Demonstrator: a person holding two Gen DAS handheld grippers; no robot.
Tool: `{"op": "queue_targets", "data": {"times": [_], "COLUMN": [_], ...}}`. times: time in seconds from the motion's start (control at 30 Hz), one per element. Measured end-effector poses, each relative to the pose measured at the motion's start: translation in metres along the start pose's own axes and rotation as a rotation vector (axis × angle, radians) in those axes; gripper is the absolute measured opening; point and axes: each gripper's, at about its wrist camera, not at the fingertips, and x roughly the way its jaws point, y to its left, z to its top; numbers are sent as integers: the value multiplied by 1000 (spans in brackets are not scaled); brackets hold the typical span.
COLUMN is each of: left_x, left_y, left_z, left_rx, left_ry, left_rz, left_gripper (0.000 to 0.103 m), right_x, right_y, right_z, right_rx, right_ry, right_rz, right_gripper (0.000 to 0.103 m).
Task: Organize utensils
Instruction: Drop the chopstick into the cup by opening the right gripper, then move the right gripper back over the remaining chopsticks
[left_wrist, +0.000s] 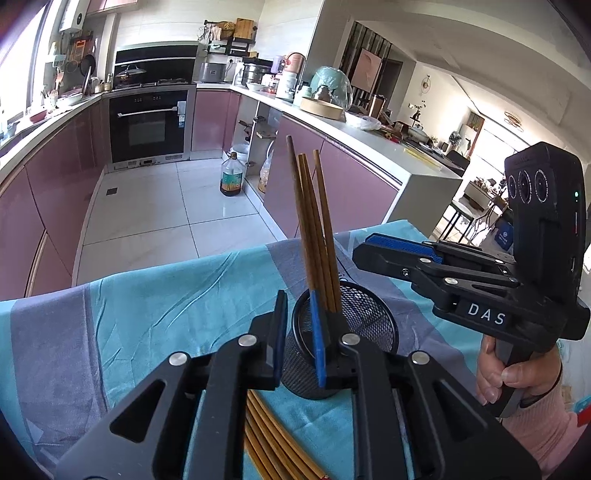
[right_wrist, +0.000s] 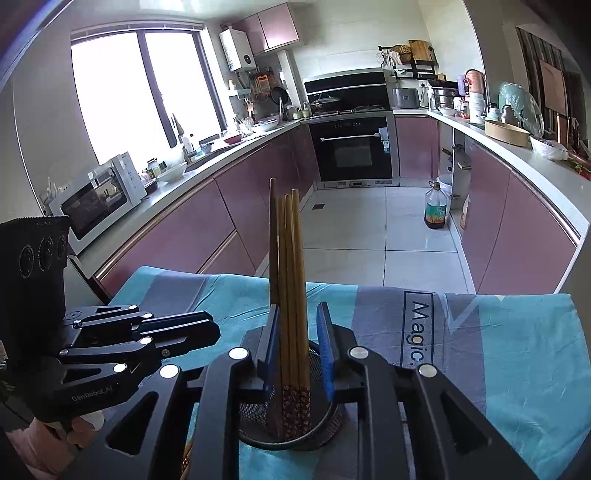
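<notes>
A black mesh holder (left_wrist: 347, 332) stands on the blue-grey cloth (left_wrist: 147, 306) with several brown chopsticks (left_wrist: 314, 229) upright in it. My left gripper (left_wrist: 299, 339) is open, its fingers straddling the holder's near left rim. More loose chopsticks (left_wrist: 273, 446) lie on the cloth under it. In the right wrist view my right gripper (right_wrist: 299, 350) is open, its blue pads either side of the standing chopsticks (right_wrist: 291, 280) above the holder (right_wrist: 291, 424), not pressing them. The right gripper also shows in the left wrist view (left_wrist: 373, 247), and the left gripper shows in the right wrist view (right_wrist: 195, 328).
The cloth-covered table ends at its far edge (right_wrist: 369, 288) over a tiled kitchen floor (left_wrist: 155, 206). Pink cabinets (right_wrist: 236, 218) line both sides, an oven (right_wrist: 351, 151) is at the back, an oil bottle (right_wrist: 436, 210) stands on the floor.
</notes>
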Motion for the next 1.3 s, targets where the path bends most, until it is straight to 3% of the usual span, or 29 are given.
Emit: {"op": "queue_targets", "data": {"times": [0.33,0.53,0.77,0.97,1.3], "left_x": [-45,-64,-53,-37,-16], "left_y": [14,26,39,52,41], "left_z": [-22,-49,-93,-127,-144], "left_rx": [4,-5,-40,-56,-52], "left_ry": [-92,-105,-24,66,132], "left_rz": [88,169,237,259,241], "left_gripper": [38,46,54,54,54], "right_x": [-38,-55,-23,13,32], "right_y": [20,47,62,59,58], "right_z": [-18,-43,-82,-110,-123], "right_rx": [-36,-103,-101,-53,-28], "right_ry": [-80,-80,49,174,224], "right_rz": [59,159,203,168,115], "right_gripper": [37,48,48,48,46]}}
